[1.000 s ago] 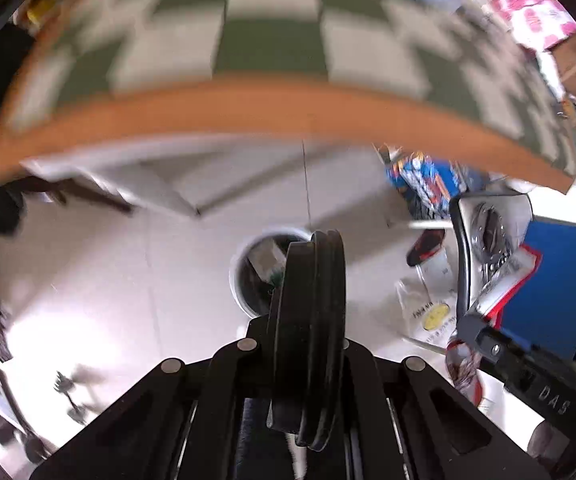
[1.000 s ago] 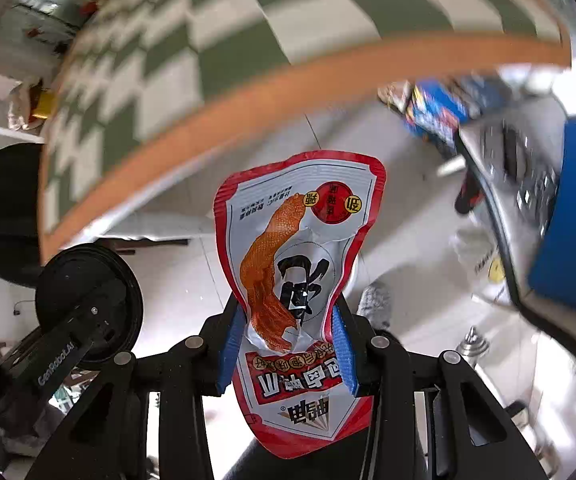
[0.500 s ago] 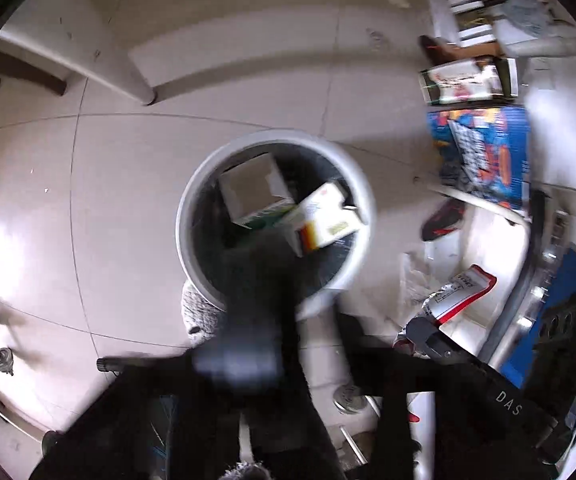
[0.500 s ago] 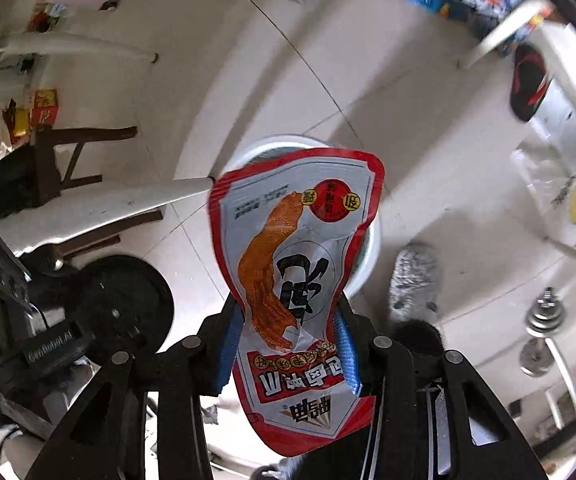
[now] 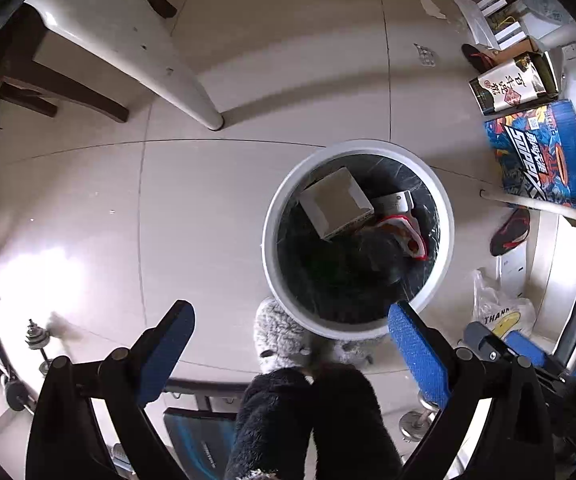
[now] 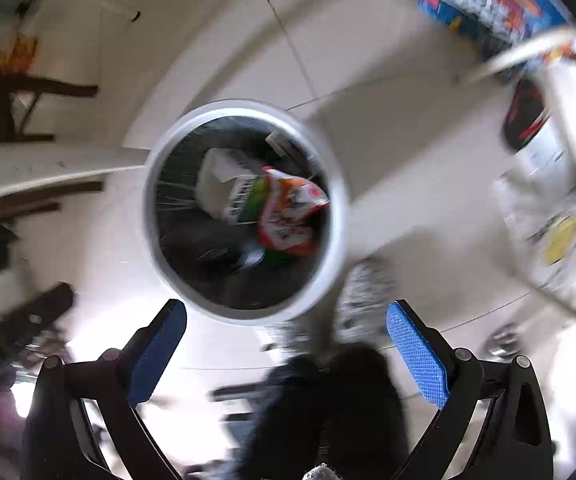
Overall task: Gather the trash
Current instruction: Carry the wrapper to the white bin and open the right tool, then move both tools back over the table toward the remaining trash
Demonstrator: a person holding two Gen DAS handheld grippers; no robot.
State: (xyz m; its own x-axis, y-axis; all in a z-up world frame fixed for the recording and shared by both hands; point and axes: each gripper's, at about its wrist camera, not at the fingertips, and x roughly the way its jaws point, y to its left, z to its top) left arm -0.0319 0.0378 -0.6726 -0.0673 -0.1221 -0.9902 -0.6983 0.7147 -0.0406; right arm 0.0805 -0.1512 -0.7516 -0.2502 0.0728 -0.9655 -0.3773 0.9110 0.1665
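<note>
A white-rimmed trash bin (image 5: 358, 236) lined in black is seen right of centre in the left wrist view; its near rim is cut off by a fuzzy slipper (image 5: 279, 334) below. In the right wrist view, heavily blurred, the bin sits at centre. A cardboard box (image 5: 336, 202) lies inside it, and the red snack wrapper (image 6: 288, 212) rests beside the box, partly hidden in the sharper view. The left gripper (image 5: 290, 344) and the right gripper (image 6: 285, 342) are both spread wide, holding nothing.

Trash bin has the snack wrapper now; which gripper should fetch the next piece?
Left, marginally. Both the left gripper and the right gripper are open and empty above the bin, wrapper inside. The left view is sharp; the right is motion-blurred.
</note>
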